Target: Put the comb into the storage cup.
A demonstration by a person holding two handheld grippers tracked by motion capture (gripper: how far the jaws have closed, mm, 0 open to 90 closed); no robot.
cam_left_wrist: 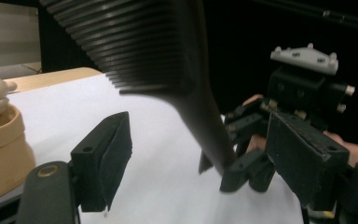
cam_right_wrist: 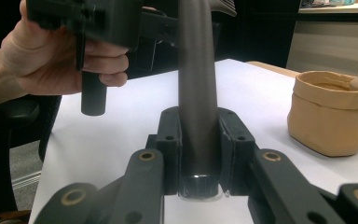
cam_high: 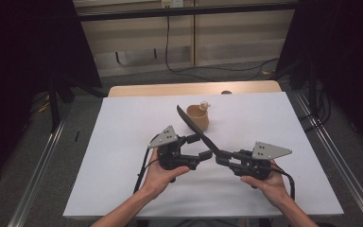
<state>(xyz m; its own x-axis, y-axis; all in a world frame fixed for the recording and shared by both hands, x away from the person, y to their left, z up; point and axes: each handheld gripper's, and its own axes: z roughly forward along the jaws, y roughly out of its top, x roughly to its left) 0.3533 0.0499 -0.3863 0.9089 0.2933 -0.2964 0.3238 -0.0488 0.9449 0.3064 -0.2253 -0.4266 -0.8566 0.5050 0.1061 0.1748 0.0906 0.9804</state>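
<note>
I hold both hands low over the white table (cam_high: pixel 123 142). My right gripper (cam_high: pixel 223 156) pinches the black comb (cam_high: pixel 196 128) by its handle, teeth end raised toward the tan pot (cam_high: pixel 198 116). My left gripper (cam_high: pixel 196 149) stands spread around the comb's shaft, not touching.

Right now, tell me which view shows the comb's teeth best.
The left gripper view: the comb hangs close, its teeth plain as separate ridges. The high view shows the whole comb small, teeth indistinct. The right gripper view shows its handle clamped in the right gripper.
</note>
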